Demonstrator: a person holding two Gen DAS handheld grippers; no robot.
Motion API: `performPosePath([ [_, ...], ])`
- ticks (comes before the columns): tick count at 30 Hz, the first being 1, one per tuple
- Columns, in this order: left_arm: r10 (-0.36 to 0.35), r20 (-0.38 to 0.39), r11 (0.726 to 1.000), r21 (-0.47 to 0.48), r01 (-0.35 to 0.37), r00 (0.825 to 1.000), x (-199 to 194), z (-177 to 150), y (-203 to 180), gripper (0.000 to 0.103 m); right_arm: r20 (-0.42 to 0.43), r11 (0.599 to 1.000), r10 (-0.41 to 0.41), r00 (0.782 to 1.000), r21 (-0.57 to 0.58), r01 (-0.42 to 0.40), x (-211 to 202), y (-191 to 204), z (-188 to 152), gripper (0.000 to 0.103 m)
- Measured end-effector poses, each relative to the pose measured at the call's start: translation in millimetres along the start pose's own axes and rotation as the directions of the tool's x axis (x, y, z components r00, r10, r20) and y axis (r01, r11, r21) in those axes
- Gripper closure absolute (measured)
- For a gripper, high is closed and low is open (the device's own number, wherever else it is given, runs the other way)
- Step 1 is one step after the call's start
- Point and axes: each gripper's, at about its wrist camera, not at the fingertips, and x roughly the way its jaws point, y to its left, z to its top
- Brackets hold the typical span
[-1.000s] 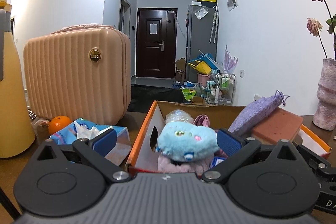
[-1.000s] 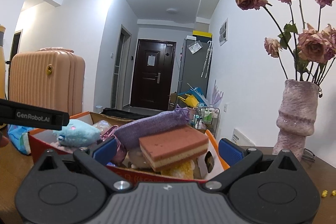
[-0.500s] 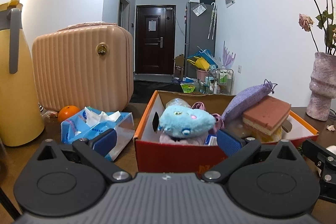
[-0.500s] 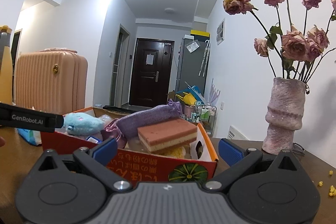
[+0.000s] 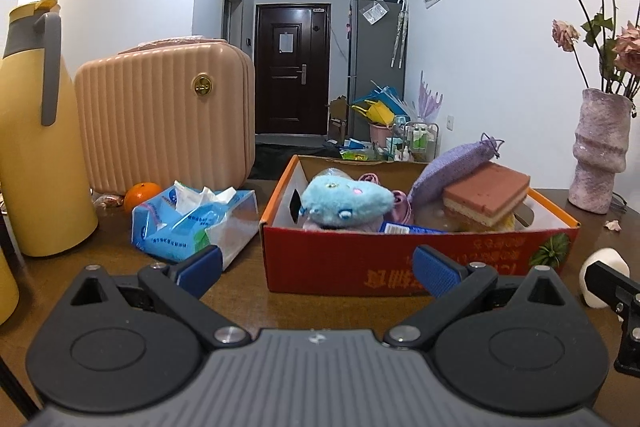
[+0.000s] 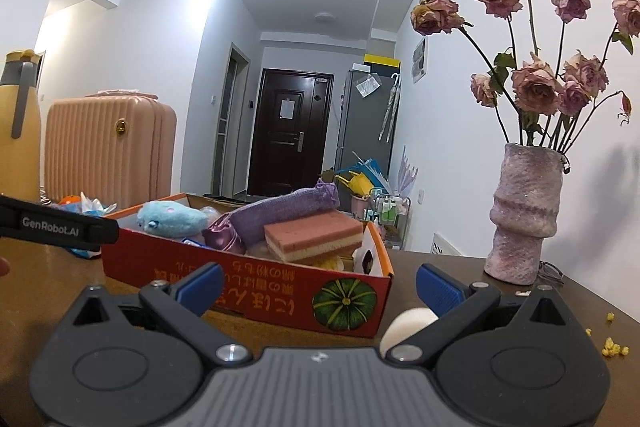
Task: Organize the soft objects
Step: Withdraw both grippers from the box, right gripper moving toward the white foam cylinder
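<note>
both grippers have drawn back from the box, so its red printed front wall now shows whole and a pale ball has come into sight.

i see the cardboard box, orange-rimmed with a pumpkin print at one corner, standing on the dark wooden table. inside it lie a fuzzy blue plush toy, a woven purple drawstring pouch leaning on a layered pink-and-cream sponge block, and a shiny pink pouch. my left gripper hangs with jaws wide apart, holding nothing, short of the box. my right gripper is equally spread and empty; the smooth cream ball sits on the table just beside its right finger, whether touching i cannot tell. a crinkly blue tissue pack lies left of the box.
</note>
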Motion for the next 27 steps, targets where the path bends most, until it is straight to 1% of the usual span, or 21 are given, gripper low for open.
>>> performPosePath([
  [15, -0.013, -0.025, 1.000, 0.014, 0.013, 1.000, -30, -14, -5, 0.000, -0.037, 1.000, -0.011, 0.999, 0.013, 0.012, -39, -15, -9, 0.000],
  [20, -0.008, -0.030, 1.000, 0.006, 0.009, 1.000, -36, -17, -5, 0.000, -0.055, 0.999, -0.020, 0.998, 0.028, 0.021, -44, -22, -11, 0.000],
  [27, -0.006, -0.040, 1.000, 0.004, 0.007, 0.999, -35, -19, -5, 0.000, -0.075, 0.998, -0.033, 0.997, 0.054, 0.037, -43, -28, -11, 0.000],
])
